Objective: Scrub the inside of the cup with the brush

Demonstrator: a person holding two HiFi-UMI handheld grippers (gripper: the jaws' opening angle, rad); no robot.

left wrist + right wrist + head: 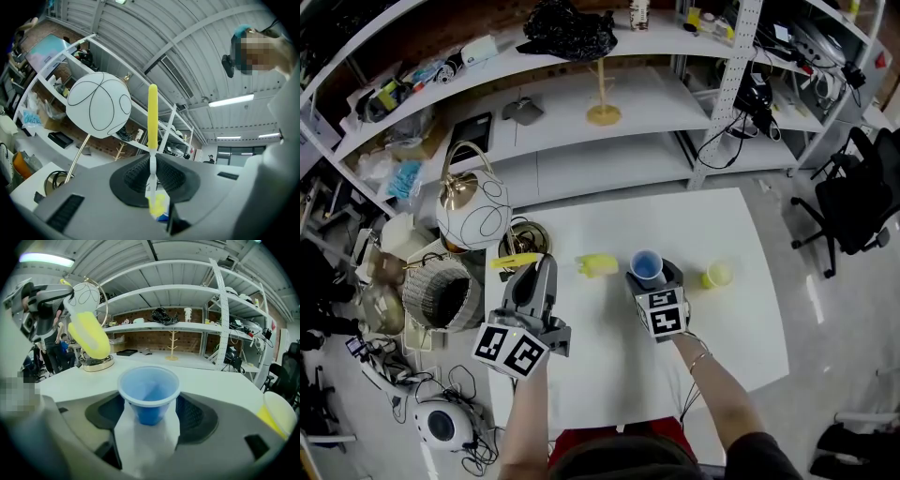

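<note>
Left claw (152,165) is clamped on the thin white neck of the brush (152,112), which has a yellow handle and a soft yellow head. Right claw (151,416) stands wide around the cup (149,389), its pads not pressing. The cup is pale blue, tapered and roll-rimmed. It stands upright on the white worktop (712,337), near the brush head.

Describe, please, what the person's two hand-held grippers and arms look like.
The left hand-held gripper and the right hand-held gripper are alike: smooth grey moulded bodies, black dimpled pads inside the jaws, and a white cube with black square markers on each. The forearms are bare of sleeves; a thin bracelet circles the right wrist.
</note>
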